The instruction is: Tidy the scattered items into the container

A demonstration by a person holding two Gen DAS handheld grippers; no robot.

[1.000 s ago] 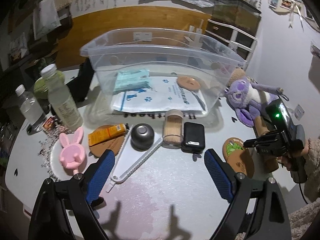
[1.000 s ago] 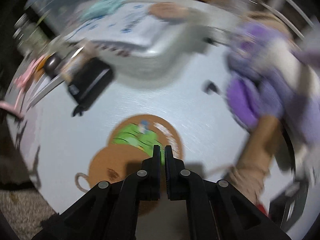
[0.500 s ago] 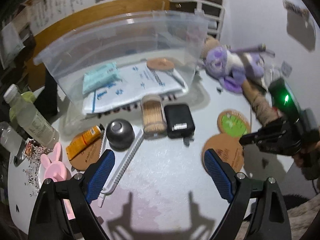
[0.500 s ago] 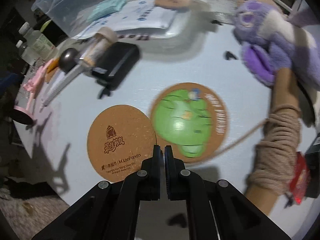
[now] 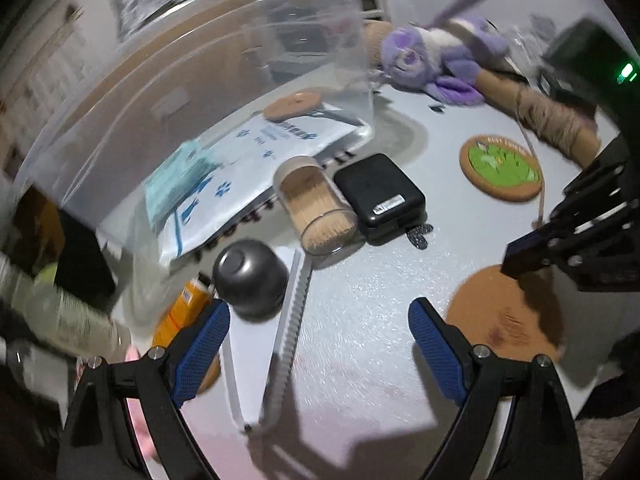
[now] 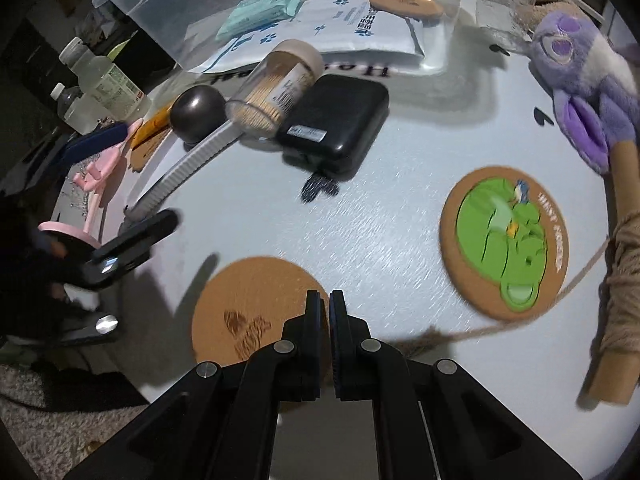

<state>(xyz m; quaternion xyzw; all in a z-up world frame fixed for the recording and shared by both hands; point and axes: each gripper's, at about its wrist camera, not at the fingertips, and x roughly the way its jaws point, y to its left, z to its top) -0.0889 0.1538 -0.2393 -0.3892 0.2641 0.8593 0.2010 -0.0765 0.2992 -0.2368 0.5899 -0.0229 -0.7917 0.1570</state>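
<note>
Now the left tool (image 5: 318,316) hangs wide open over the white desk (image 5: 360,292), its blue pads well apart and nothing between them. Just beyond its left pad lie a dark round bowl (image 5: 250,278) turned upside down and a white toothed clip (image 5: 290,320), whose long axis runs from near to far. Farther on, a toothpick jar (image 5: 314,204) lies on its side, its long axis running near to far with its beige lid toward the clear container (image 5: 224,64), and a black case (image 5: 378,196) lies touching it on the right.

The right tool (image 6: 325,300) has its jaws pressed together, empty, its tips above the far edge of a plain cork coaster (image 6: 256,304) near the desk's near edge. To the right lies a green coaster (image 6: 506,240), flat on the desk, well apart from the container.

Only the right wrist view shows the pink stand (image 6: 100,172) and the bottles (image 6: 108,80) clearly on the left; the left wrist view smears them. Both views show a blue-printed white packet (image 6: 360,28), a teal pack (image 6: 260,8) and a small cork disc (image 6: 404,2) inside the container, and a purple plush toy (image 5: 436,56) at the far right, beside a spool of twine (image 6: 624,288).
</note>
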